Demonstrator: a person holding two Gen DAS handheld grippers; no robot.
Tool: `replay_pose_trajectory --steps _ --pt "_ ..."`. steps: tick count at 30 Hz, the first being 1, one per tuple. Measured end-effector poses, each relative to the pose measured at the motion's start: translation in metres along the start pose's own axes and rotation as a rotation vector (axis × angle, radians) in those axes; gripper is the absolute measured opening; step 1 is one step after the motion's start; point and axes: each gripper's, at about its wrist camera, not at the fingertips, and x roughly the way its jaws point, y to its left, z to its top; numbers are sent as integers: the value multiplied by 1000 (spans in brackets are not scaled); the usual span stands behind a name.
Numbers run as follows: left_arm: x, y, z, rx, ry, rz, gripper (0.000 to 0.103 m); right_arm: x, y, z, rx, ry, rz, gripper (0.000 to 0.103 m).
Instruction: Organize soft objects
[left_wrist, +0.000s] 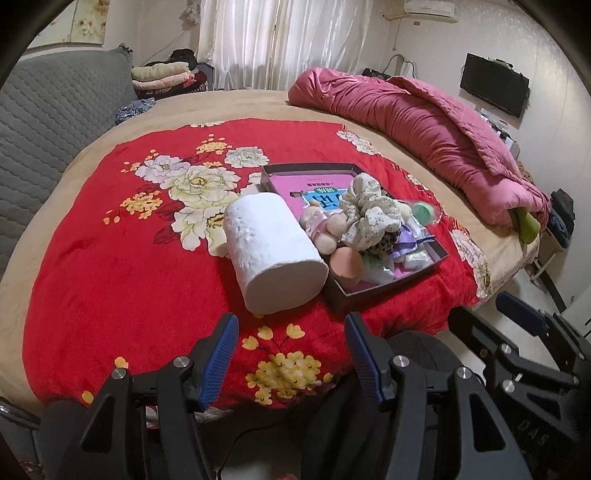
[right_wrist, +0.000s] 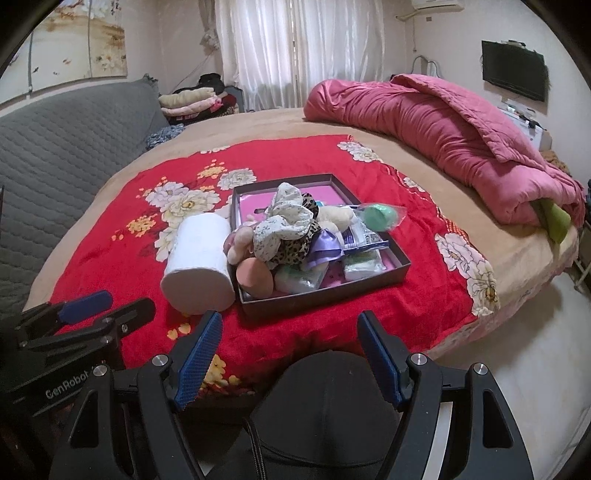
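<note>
We see a plush, fuzzy red blanket (right_wrist: 369, 295) under a matt dark cardboard box (right_wrist: 400, 264). Beside it lies a soft, embossed white paper roll (left_wrist: 273, 251). Our grippers' pads (left_wrist: 218, 354) look like ribbed blue rubber on matt black plastic.

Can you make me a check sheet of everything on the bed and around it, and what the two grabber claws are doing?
Surface: red flowered blanket spread over a tan bed cover.
Job's things: dark shallow box heaped with scrunchies, a peach makeup sponge, a green ball in wrap and small packets; white paper roll lies on its side against the box's left edge.
Clutter: rolled pink quilt at the far side.
Grippers: left gripper open, empty; right gripper open, empty; both short of the box.
Cables: thin black cable under the left gripper.
Surroundings: grey quilted headboard, folded laundry, white curtains, wall television.
</note>
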Motion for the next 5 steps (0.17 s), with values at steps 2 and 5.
replay_pose_trajectory --steps 2,5 --pt "0 2 -2 -3 12 -3 59 0 0 0 -2 -1 0 77" --pt "3 6 -8 -21 47 -25 59 2 0 2 -3 4 8 76"
